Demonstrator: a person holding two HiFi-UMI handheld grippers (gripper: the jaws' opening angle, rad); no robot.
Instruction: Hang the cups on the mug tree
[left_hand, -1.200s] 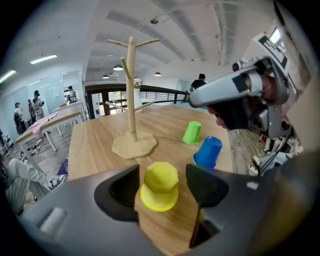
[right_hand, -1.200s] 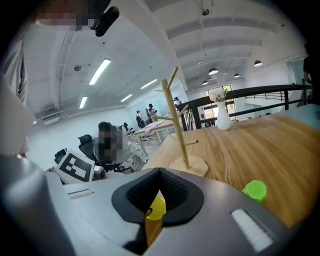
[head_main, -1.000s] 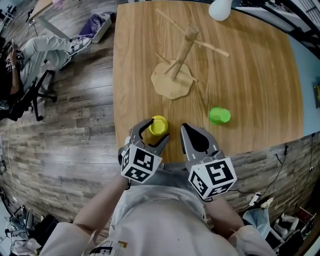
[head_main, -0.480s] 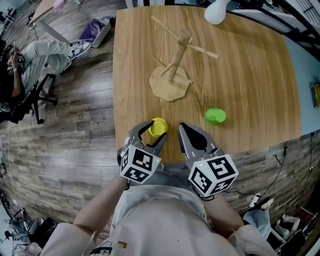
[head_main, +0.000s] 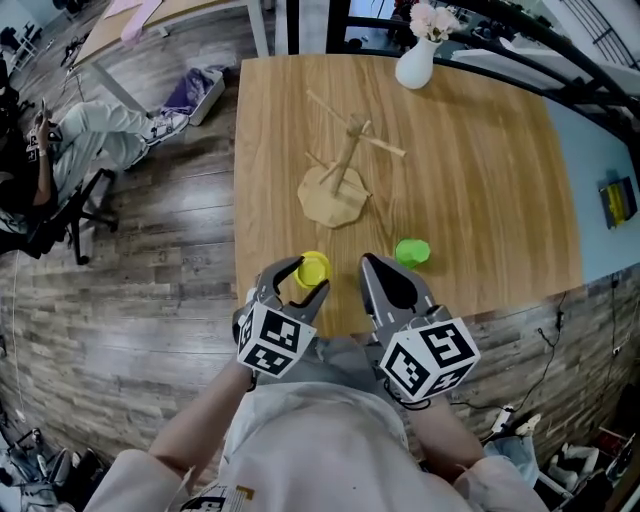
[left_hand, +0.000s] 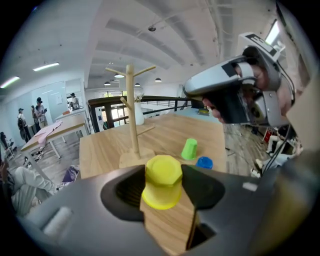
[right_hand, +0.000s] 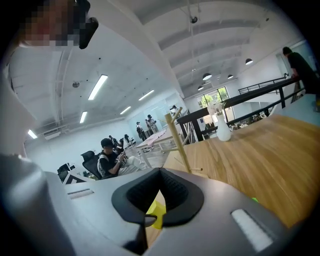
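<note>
An upside-down yellow cup (left_hand: 162, 181) sits between the jaws of my left gripper (left_hand: 162, 186), which have just been closing and now press on its sides. From the head view the yellow cup (head_main: 313, 268) and left gripper (head_main: 304, 276) hang over the table's near edge. My right gripper (head_main: 369, 263) is beside it, shut and empty (right_hand: 144, 220). The wooden mug tree (head_main: 343, 170) stands mid-table with bare pegs. A green cup (head_main: 411, 252) lies right of the grippers. A small blue cup (left_hand: 204, 162) shows only in the left gripper view.
A white vase (head_main: 415, 62) with flowers stands at the table's far edge. The wooden table (head_main: 500, 180) drops to plank floor on the left. A seated person (head_main: 40, 150) on a chair is far left.
The left jaws have drawn in onto the yellow cup. Both grippers have risen above the table, the left one with the cup in it. The right gripper stays shut.
</note>
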